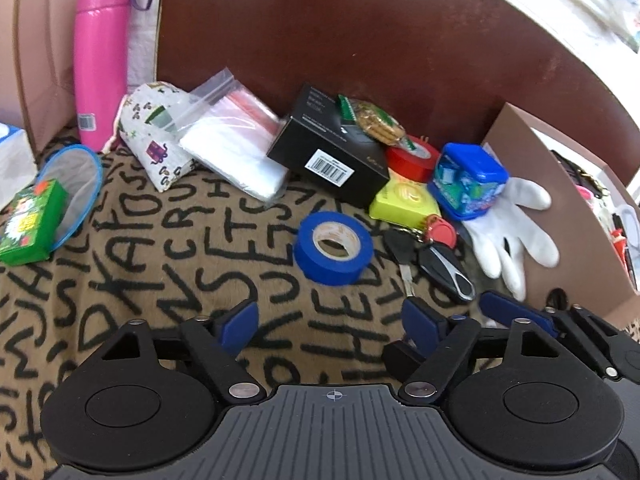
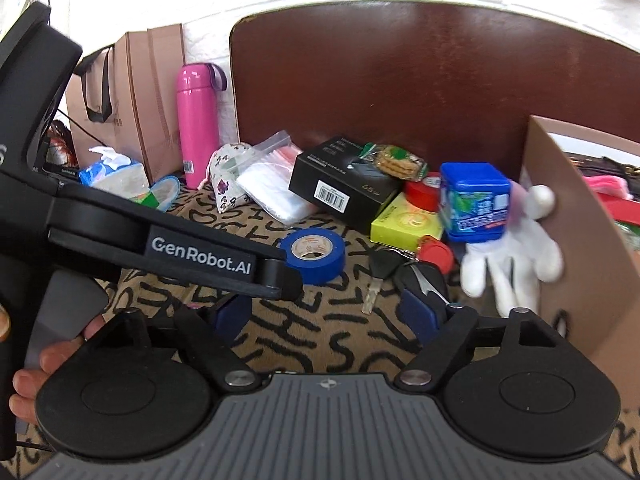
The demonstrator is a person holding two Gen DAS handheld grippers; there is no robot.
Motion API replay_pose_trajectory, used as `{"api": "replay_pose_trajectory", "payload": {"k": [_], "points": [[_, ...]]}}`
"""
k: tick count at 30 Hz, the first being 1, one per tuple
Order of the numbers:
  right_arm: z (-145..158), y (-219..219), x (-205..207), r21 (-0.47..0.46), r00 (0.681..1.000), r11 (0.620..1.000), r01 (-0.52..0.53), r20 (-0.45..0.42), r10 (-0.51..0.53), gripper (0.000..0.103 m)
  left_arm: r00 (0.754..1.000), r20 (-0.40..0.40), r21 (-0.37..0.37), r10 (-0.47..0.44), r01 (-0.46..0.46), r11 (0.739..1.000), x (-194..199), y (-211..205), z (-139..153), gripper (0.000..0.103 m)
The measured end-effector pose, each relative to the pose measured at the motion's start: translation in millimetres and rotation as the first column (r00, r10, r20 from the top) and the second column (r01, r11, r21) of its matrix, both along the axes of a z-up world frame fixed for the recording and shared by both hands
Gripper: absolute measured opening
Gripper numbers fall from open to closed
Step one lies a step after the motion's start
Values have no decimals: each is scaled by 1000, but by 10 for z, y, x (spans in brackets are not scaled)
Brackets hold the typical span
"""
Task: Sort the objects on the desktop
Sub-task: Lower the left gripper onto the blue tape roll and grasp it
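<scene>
A clutter lies on a letter-print cloth [image 1: 168, 264]. A blue tape roll [image 1: 333, 247] sits just ahead of my left gripper [image 1: 332, 322], which is open and empty. Right of it lie black keys with a red tag [image 1: 434, 254], a white glove [image 1: 510, 226], a blue box [image 1: 466, 180], a yellow box [image 1: 404, 200], red tape [image 1: 412, 156] and a black box [image 1: 332, 152] with a biscuit pack [image 1: 376, 120]. My right gripper [image 2: 332, 314] is open and empty, near the keys [image 2: 400, 276] and blue tape [image 2: 314, 254].
A pink bottle [image 1: 102, 60], patterned pouch [image 1: 154, 140], zip bags [image 1: 232, 148], green box [image 1: 30, 222] and blue-rimmed lid [image 1: 76, 188] lie left. A brown cardboard box [image 1: 560, 208] with items stands right. A dark board [image 1: 360, 40] backs the cloth. The left gripper's body [image 2: 160, 248] crosses the right view.
</scene>
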State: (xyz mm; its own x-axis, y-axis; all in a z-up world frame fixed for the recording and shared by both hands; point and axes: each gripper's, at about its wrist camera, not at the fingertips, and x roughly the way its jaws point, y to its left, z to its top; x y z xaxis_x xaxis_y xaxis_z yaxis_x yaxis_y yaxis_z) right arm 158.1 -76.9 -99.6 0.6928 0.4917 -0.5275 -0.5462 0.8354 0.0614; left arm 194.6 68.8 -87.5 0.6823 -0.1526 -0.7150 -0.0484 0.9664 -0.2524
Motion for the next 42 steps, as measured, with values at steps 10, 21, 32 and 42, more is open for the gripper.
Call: {"api": "replay_pose_trajectory", "payload": {"k": [10,21,32,42], "points": [[-168,221,388,-5,999,1000,-27,-32,27,75,999,-37,-35,-1,-1,999,468,118,-143,76],[-270,358,682,-1,998,999,-48,-46,48,69,999,-39,-22,-29,28,999,746,185,-192,56],[-341,426,760,-5,997,999,-52,-61,51,63,997,-19,59,-76,77,995,781,139,-237,33],[-331,452,699,-38,997,998,-52,-57,50,63,995,-13,119,-101,101,988,710,-9,-239,34]]}}
